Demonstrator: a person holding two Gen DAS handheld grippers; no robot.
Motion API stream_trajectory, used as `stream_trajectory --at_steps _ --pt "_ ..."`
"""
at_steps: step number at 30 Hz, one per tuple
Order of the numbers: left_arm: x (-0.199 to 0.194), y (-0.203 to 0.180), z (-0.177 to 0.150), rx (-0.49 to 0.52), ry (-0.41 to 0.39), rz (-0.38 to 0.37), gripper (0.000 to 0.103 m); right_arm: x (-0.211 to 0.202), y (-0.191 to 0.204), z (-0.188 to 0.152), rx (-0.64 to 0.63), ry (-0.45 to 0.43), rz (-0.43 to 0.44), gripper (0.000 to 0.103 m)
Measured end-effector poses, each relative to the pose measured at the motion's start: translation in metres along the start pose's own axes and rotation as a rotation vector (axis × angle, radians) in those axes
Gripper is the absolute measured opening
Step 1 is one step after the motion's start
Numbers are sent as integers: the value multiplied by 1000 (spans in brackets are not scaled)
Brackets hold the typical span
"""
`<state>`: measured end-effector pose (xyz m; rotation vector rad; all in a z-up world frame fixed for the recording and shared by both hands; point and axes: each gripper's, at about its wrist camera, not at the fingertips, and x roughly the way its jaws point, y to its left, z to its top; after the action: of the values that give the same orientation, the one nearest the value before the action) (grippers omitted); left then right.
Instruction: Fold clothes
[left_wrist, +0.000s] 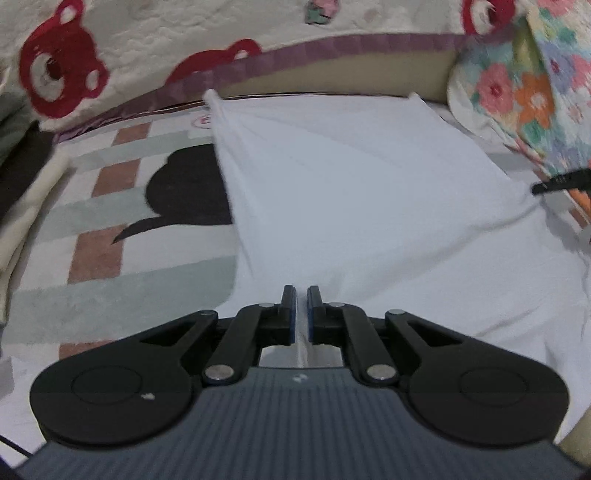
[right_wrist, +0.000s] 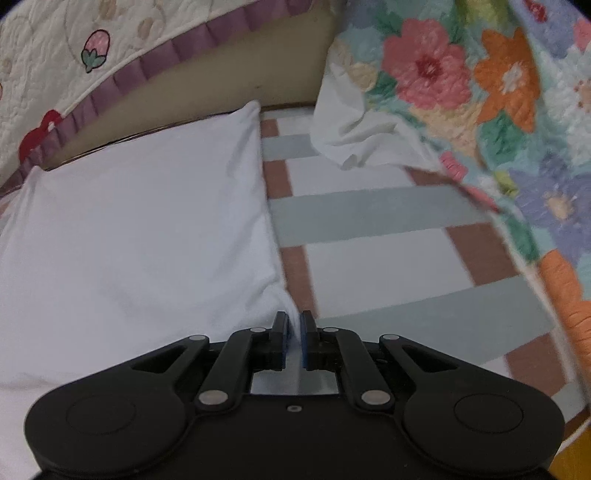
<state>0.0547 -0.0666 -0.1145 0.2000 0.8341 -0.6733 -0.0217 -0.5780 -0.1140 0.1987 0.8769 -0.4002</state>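
A white garment (left_wrist: 351, 192) lies spread flat on a checked rug, reaching back to the bed's edge. My left gripper (left_wrist: 301, 295) is shut on a pinch of its near left edge, white cloth showing between the blue pads. In the right wrist view the same white garment (right_wrist: 140, 221) fills the left half. My right gripper (right_wrist: 294, 319) is shut on its near right corner, a fold of cloth caught between the pads. The tip of the right gripper (left_wrist: 561, 181) shows as a black shape at the right edge of the left wrist view.
The rug (right_wrist: 369, 214) has grey, white and brown checks and a black figure (left_wrist: 184, 188). A bear-print quilt (left_wrist: 110, 55) with purple trim hangs along the back. A floral quilt (right_wrist: 498, 110) drapes at the right, with crumpled white cloth (right_wrist: 354, 125) under it.
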Motion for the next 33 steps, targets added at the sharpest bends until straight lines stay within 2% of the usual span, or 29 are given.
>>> stream_trajectory --at_steps 2,4,7,9,13,15,17,20,22,23,24,25,29,30,32,33 --pt "1 7 1 -21 -1 5 5 -8 -1 2 -11 -39 -41 14" --pt "6 10 4 -42 -1 -2 6 -19 -7 5 22 -72 -40 17" --pt "7 18 6 -102 -3 -62 15 -36 -11 1 93 -100 30 19" --pt "12 25 6 -149 5 -103 32 -41 -6 -5 104 -82 92 20" --pt "21 41 1 -272 34 -144 37 -36 26 -21 31 20 192 33" --pt "25 48 0 -317 46 -184 41 -31 46 -28 -39 65 188 37" --pt "29 49 -1 -319 60 -225 42 -22 62 -34 -116 119 151 42" --pt "41 40 -4 -279 94 -245 48 -11 62 -33 -107 124 128 47" --pt "48 32 -6 -240 108 -245 46 -6 59 -29 -72 113 129 49" --pt "50 27 -7 -208 103 -244 34 -4 58 -27 -66 109 131 50" --pt "50 21 -6 -170 96 -248 2 -2 58 -26 -67 105 133 51" --pt "47 15 -5 -131 74 -247 3 -1 59 -26 -79 99 134 54" --pt "-2 -6 10 17 -183 -194 3 -1 58 -28 -91 82 151 57" --pt "-10 -10 13 43 -234 -147 7 -1 57 -28 -85 77 157 57" --pt "-9 -12 12 72 -240 4 9 -1 55 -30 -85 70 165 57" --pt "3 -6 9 61 -149 15 10 -2 55 -30 -86 68 166 57"
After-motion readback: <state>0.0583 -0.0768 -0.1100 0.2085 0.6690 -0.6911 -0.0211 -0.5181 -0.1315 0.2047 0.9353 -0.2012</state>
